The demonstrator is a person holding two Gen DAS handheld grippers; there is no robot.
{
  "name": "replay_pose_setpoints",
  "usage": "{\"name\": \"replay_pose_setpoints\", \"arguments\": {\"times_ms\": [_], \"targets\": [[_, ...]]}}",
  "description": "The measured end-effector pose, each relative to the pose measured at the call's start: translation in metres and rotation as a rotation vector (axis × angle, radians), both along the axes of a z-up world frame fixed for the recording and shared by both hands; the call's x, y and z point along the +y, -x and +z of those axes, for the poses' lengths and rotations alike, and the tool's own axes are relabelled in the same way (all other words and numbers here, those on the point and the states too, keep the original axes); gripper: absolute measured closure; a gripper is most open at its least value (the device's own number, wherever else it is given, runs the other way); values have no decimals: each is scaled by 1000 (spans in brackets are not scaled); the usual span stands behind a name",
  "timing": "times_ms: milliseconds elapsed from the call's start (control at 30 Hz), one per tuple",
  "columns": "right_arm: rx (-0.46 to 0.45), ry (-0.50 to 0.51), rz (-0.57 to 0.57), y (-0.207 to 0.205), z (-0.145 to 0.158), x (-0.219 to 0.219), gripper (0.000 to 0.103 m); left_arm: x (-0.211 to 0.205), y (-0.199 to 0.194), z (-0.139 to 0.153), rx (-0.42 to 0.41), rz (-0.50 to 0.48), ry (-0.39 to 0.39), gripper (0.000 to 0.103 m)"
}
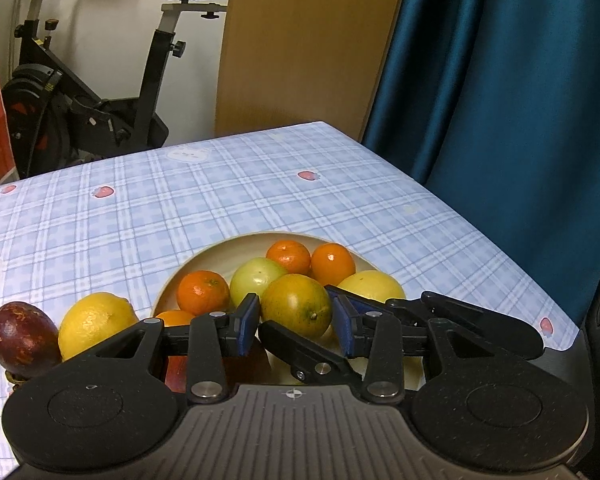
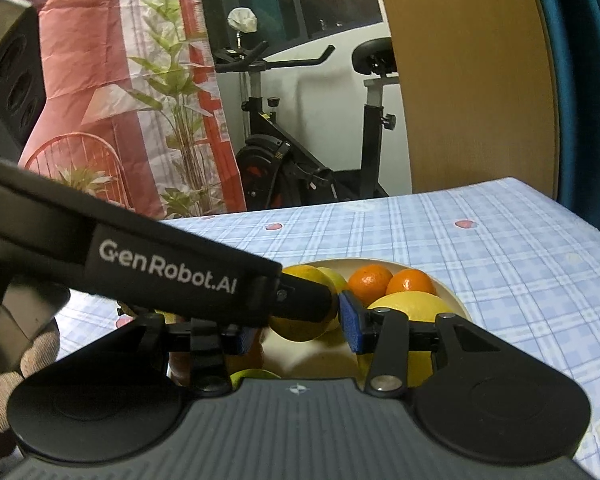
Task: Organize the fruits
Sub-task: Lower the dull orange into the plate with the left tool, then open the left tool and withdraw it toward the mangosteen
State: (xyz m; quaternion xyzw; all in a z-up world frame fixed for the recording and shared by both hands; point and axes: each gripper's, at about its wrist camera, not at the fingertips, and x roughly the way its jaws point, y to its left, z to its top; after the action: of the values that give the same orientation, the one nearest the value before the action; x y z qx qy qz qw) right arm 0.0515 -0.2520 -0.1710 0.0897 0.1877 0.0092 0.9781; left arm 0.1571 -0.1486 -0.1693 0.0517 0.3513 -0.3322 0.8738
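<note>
While over bowl, left tongs: clamped mottled orange.
Right tongs: grip could not be told.
Stray lemon: lay on desk beside bowl.

bowl: citrus heaped inside | lemon, passion fruit: outside, left

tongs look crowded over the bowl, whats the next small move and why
Probably ease the right tongs back first. The left tongs are shut on the green-orange fruit over the bowl, and a right finger crosses just beneath it, so lifting or releasing now risks a clash.
</note>
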Motion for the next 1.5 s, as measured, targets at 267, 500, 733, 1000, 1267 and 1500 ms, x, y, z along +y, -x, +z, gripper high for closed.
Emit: {"name": "replay_pose_setpoints", "arguments": {"times_ms": [267, 500, 733, 1000, 1267, 1500], "targets": [[-5, 16, -3, -1, -3, 2, 58, 0, 4, 2, -14, 1, -9, 61], [-8, 20, -7, 0, -5, 4, 58, 1, 6, 3, -22, 3, -10, 61], [-8, 26, -9, 0, -5, 3, 57, 2, 8, 4, -30, 7, -10, 61], [-8, 28, -10, 0, -4, 3, 57, 5, 10, 5, -36, 8, -5, 60], [-8, 29, -10, 0, -4, 3, 57, 7, 12, 6, -39, 13, 5, 60], [-22, 5, -11, 2, -3, 0, 55, 16, 12, 11, -40, 43, 37, 59]]}}
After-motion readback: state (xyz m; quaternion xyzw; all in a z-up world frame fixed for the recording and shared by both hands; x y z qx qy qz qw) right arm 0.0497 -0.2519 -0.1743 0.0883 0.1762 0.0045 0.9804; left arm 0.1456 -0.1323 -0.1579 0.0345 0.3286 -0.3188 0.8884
